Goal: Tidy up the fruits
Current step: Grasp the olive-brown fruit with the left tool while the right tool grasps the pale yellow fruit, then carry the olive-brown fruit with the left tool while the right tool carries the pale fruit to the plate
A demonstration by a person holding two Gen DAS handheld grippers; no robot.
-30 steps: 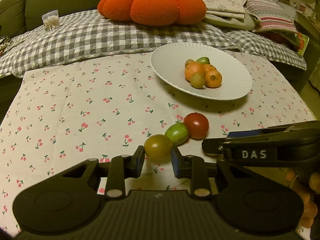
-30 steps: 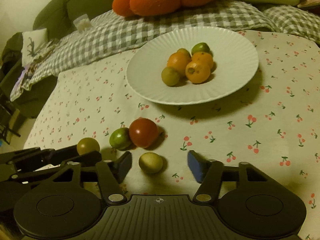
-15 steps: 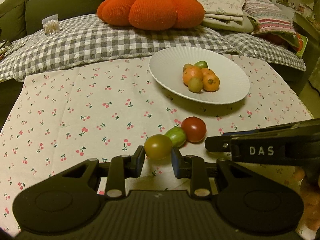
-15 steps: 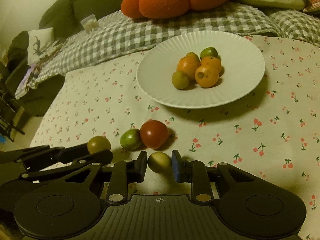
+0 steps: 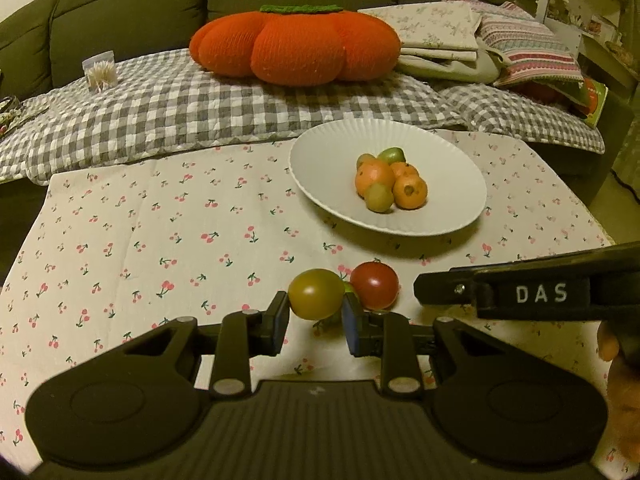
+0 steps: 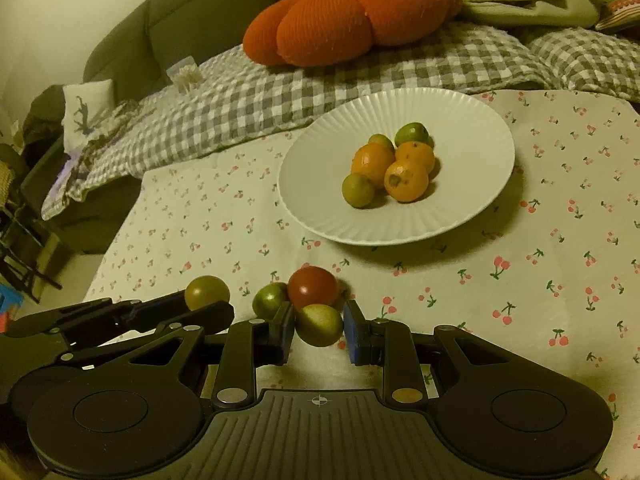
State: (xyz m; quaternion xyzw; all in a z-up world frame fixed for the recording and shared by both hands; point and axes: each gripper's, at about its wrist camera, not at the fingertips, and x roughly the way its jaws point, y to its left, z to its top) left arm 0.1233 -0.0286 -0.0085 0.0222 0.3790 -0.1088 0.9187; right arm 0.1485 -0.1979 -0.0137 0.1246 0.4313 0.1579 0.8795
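Now I hold one fruit per gripper: left gripper [image 5: 316, 316] clamps olive tomato [image 5: 316, 294], right gripper [image 6: 318, 330] clamps yellow-green fruit [image 6: 319, 325], near table edge. Next, I judge: carry both to far white plate [image 6: 320, 216].

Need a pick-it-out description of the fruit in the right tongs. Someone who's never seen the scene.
Start at the white plate on the cherry-print cloth. Nearer the camera lies a loose cluster with a red tomato and a green one. The target is the pale yellow-green fruit pinched in the right tongs, paler than the olive-brown tomato the left tongs grip.
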